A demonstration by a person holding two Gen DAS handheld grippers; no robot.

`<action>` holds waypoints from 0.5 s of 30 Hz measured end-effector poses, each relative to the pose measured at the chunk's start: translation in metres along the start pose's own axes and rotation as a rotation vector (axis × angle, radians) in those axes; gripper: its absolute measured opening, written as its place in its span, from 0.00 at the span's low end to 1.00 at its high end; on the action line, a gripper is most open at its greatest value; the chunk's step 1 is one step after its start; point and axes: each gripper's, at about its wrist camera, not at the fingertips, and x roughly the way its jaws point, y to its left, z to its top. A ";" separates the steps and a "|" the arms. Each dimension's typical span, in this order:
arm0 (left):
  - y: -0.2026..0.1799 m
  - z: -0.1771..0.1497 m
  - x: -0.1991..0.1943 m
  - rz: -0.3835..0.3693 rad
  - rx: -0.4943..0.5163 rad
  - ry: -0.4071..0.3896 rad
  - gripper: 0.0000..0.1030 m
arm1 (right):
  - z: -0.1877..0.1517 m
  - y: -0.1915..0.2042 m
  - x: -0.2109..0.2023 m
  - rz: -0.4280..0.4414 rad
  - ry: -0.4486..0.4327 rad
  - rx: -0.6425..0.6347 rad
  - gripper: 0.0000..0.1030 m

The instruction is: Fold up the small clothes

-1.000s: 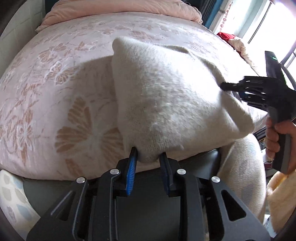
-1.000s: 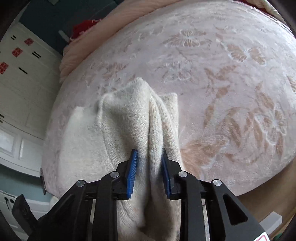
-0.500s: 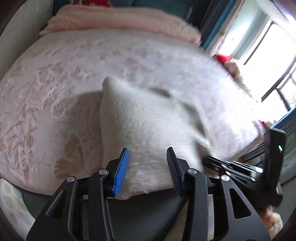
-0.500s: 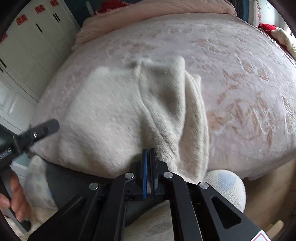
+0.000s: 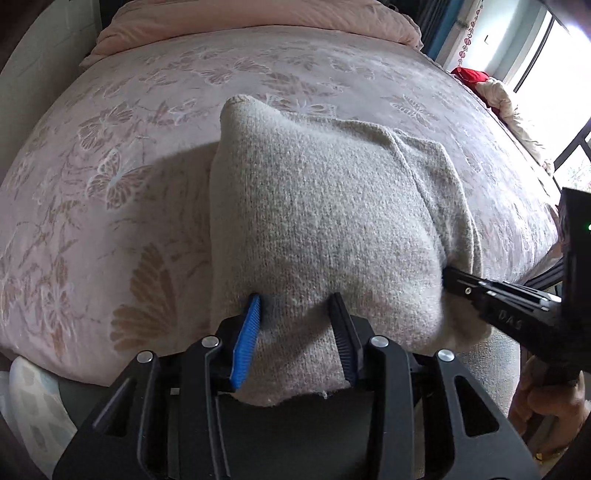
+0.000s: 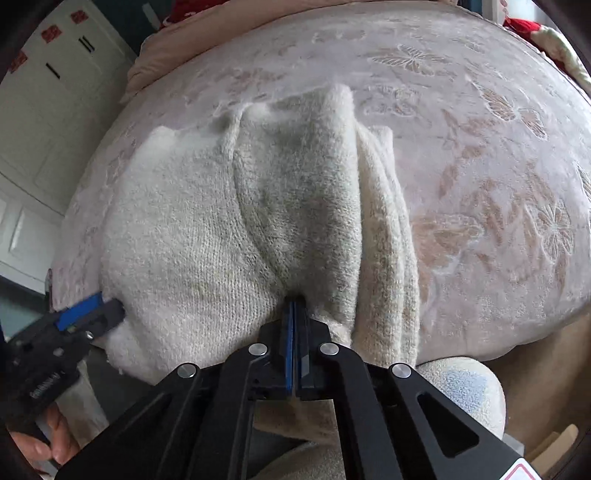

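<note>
A cream knitted sweater [image 5: 314,221] lies on the pink flowered bed [image 5: 110,184], its near hem hanging over the bed's edge. My left gripper [image 5: 293,299] stands partly open at the hem's left part. The fabric passes loosely between the pads, flat and not bunched. My right gripper [image 6: 295,306] is shut on a ridge of the sweater [image 6: 221,240] at the near edge, with a folded sleeve lying just to its right. The right gripper [image 5: 454,277] also shows in the left wrist view, and the left gripper [image 6: 92,306] in the right wrist view.
A pink quilt [image 5: 258,22] is bunched at the bed's head. Red cloth [image 5: 472,75] lies by the bright window on the right. White wardrobe doors [image 6: 44,110] stand to the left. A person's hand [image 5: 546,402] and a knee in light trousers [image 6: 461,391] are close below.
The right jaws, open around a sweater fold before, have shut on it at the near edge. The left jaws, pinching the hem before, now stand wider apart.
</note>
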 end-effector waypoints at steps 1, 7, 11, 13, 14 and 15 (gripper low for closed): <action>0.000 0.000 0.000 0.008 0.008 -0.001 0.36 | 0.007 0.003 -0.010 0.011 -0.017 0.004 0.01; -0.001 0.001 0.001 0.013 -0.003 0.007 0.39 | 0.070 0.032 -0.035 -0.003 -0.142 -0.071 0.04; -0.001 0.002 0.002 0.016 0.006 0.015 0.40 | 0.091 0.017 0.025 -0.060 -0.030 -0.037 0.01; -0.003 0.002 0.002 0.014 0.011 0.013 0.40 | 0.090 0.003 0.049 -0.051 -0.003 -0.001 0.00; -0.005 0.002 0.002 0.020 0.019 0.013 0.40 | 0.090 0.001 0.044 -0.030 -0.008 0.031 0.00; -0.005 0.002 0.002 0.024 0.021 0.017 0.41 | 0.090 0.002 0.034 -0.014 -0.014 0.051 0.00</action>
